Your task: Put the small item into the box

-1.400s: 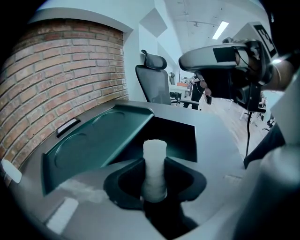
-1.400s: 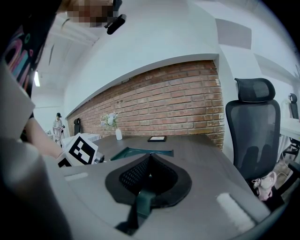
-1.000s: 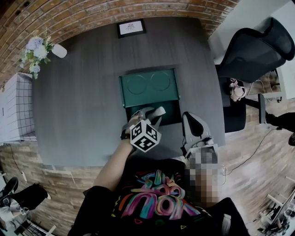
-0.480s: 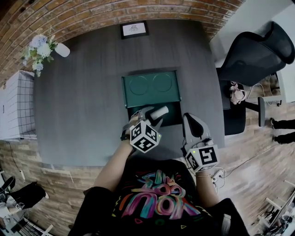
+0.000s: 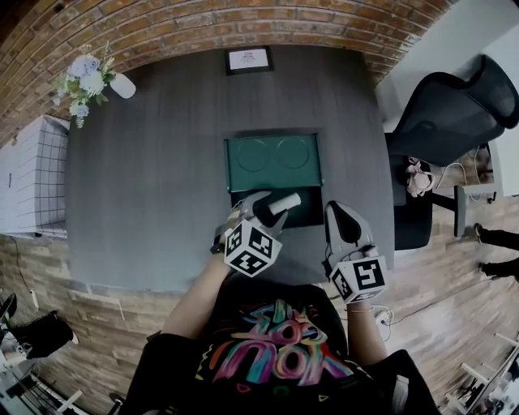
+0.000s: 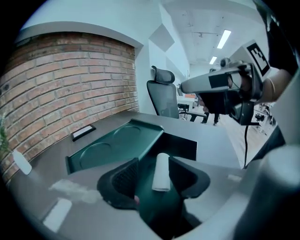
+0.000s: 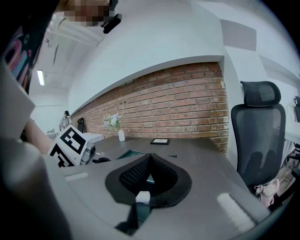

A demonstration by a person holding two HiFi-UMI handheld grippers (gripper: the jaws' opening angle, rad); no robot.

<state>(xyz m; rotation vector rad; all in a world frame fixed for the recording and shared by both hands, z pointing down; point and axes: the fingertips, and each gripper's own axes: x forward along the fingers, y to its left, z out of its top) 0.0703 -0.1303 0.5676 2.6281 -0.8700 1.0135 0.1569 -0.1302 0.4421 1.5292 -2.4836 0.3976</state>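
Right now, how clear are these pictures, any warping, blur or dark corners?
Head view: fisheye bends the red brick wall into an arc. Left gripper view: black corners, the small white cylinder sharp between the left tongs. Right gripper view: same bowing, foreground soft.

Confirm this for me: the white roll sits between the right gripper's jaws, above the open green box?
Wrong on one point: the white roll sits between the jaws of the left gripper, not the right one, above the open green box. The left gripper view shows it.

Dark grey table bearing open green box, framed card, flower vase.
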